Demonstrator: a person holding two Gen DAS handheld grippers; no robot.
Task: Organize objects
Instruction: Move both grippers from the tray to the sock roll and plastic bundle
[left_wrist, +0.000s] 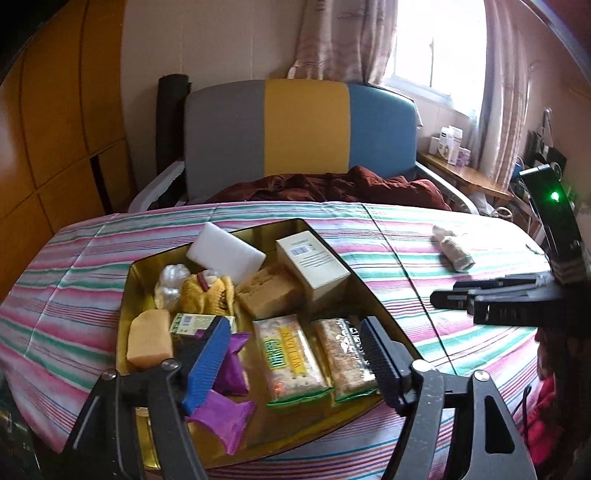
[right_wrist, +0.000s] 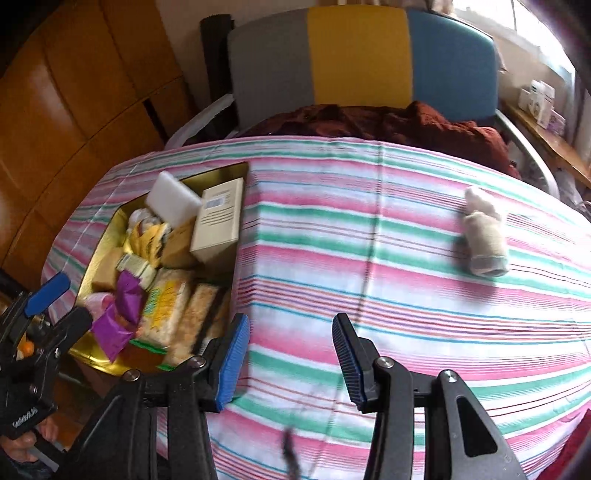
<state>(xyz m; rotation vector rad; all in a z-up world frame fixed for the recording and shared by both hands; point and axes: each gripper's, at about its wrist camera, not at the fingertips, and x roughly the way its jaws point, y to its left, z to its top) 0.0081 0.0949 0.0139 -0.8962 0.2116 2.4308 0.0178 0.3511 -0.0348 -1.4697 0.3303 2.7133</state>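
A gold tin tray (left_wrist: 136, 273) sits on the striped bedcover and holds several items: a white sponge (left_wrist: 225, 251), a cream box (left_wrist: 314, 269), a brown sponge (left_wrist: 269, 291), a yellow soap block (left_wrist: 149, 339), purple packets (left_wrist: 221, 417) and two cracker packs (left_wrist: 291, 358). My left gripper (left_wrist: 293, 360) hovers open over the tray's near end, touching nothing. A rolled grey-white sock (right_wrist: 484, 240) lies alone on the cover, far right. My right gripper (right_wrist: 290, 360) is open above bare cover, right of the tray (right_wrist: 107, 236), with nothing between its pads.
The striped cover (right_wrist: 369, 229) spreads wide between the tray and the sock. A dark red blanket (left_wrist: 332, 184) and a grey, yellow and blue headboard (left_wrist: 306, 125) lie beyond. Wooden cabinets stand left; a shelf with small boxes (left_wrist: 450, 144) stands right.
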